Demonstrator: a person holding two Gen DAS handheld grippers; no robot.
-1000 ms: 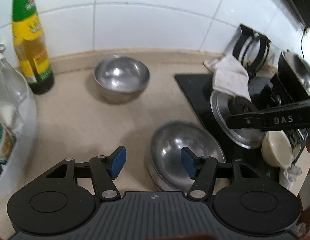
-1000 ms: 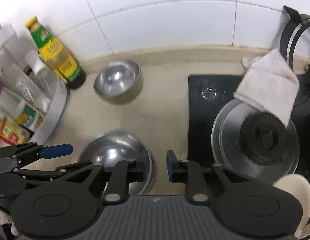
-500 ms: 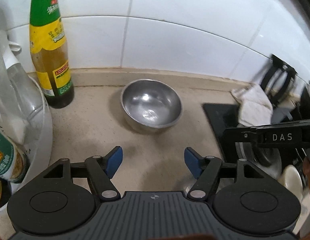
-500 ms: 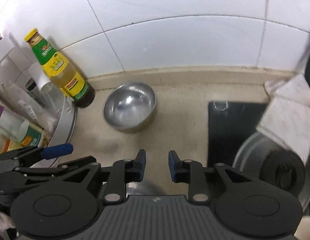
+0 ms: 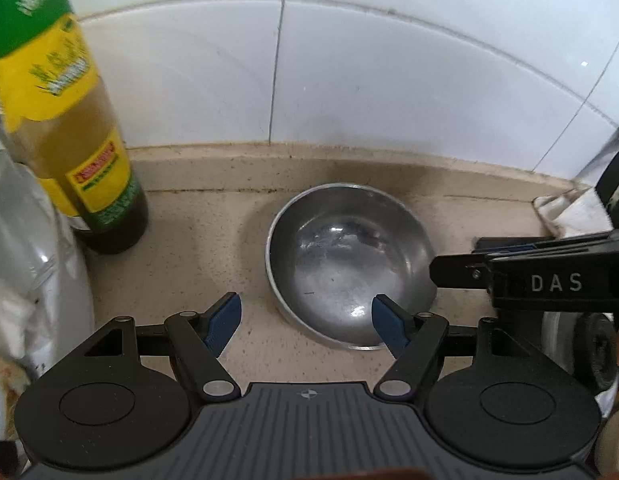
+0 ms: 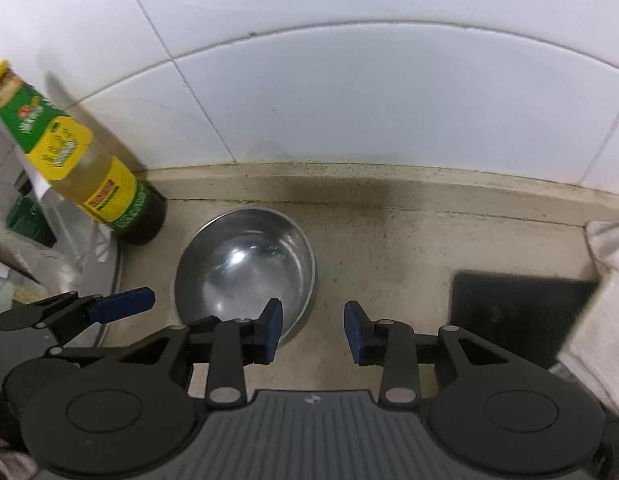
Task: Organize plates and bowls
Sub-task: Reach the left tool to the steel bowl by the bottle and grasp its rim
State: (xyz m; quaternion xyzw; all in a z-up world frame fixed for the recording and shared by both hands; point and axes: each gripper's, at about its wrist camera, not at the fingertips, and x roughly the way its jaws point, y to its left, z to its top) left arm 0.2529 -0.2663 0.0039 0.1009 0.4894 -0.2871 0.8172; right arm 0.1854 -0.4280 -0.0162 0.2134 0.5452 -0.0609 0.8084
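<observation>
A beige worktop (image 6: 409, 240) meets white tiles. The steel bowl (image 5: 349, 264) sits mid-frame, beside the sauce bottle (image 5: 69, 128). Both the left tool (image 5: 305, 320) and the right tool (image 6: 313, 330) have just been opening, empty, probably to take its rim.

You have one steel bowl (image 5: 349, 264) at your twelve o'clock, one sauce bottle (image 5: 65, 128) at ten o'clock, one black mat (image 6: 521, 312) at two o'clock, one white cloth (image 6: 605, 280) at three o'clock, two grippers, left gripper (image 5: 307, 322) and right gripper (image 6: 313, 330).
</observation>
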